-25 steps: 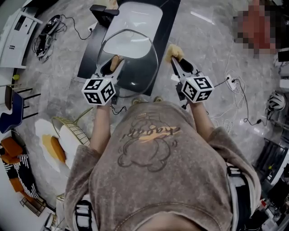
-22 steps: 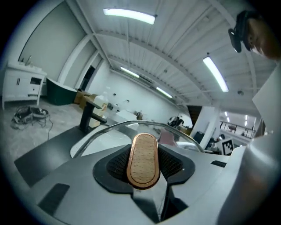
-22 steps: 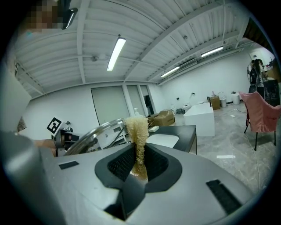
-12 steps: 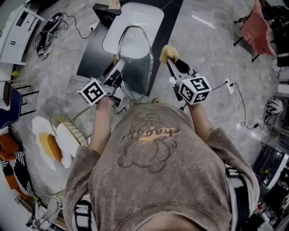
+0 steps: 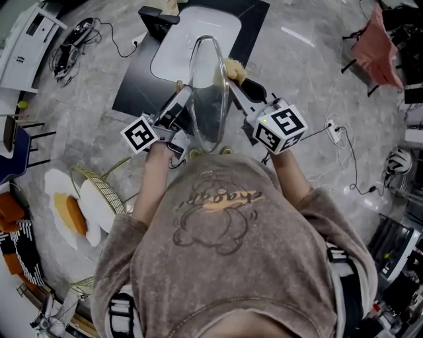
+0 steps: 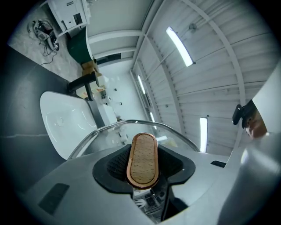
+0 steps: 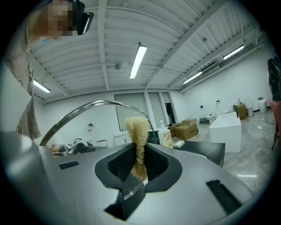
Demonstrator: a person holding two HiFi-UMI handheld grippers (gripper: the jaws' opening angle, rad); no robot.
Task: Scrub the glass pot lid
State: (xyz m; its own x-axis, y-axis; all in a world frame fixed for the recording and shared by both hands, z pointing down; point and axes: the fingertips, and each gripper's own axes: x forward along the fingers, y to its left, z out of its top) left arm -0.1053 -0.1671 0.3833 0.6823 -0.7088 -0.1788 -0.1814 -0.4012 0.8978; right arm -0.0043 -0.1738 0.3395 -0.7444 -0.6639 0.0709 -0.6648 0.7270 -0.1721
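The glass pot lid (image 5: 206, 92) stands upright and edge-on over the counter in the head view. Its wooden handle (image 6: 142, 159) sits between the jaws of my left gripper (image 5: 181, 100), which is shut on it. In the left gripper view (image 6: 142, 166) the lid's metal rim (image 6: 131, 124) arches just behind the handle. My right gripper (image 5: 238, 80) is shut on a pale fibrous scrubber (image 5: 232, 66), whose tuft is at the lid's right face near the top. In the right gripper view (image 7: 139, 163) the scrubber (image 7: 138, 134) sticks up between the jaws, with the lid rim (image 7: 88, 107) curving to its left.
A white sink basin (image 5: 192, 39) is set in a black counter (image 5: 135, 82) below the lid, with a black faucet (image 5: 155, 20) at its far end. A soap bottle (image 7: 165, 134) stands on the counter. Cables (image 5: 76, 46) and a wire stool (image 5: 106, 191) are on the floor.
The lid has rolled from lying face-up to standing edge-on and has risen. The right gripper has come up and leftward, bringing the scrubber to the lid's right side.
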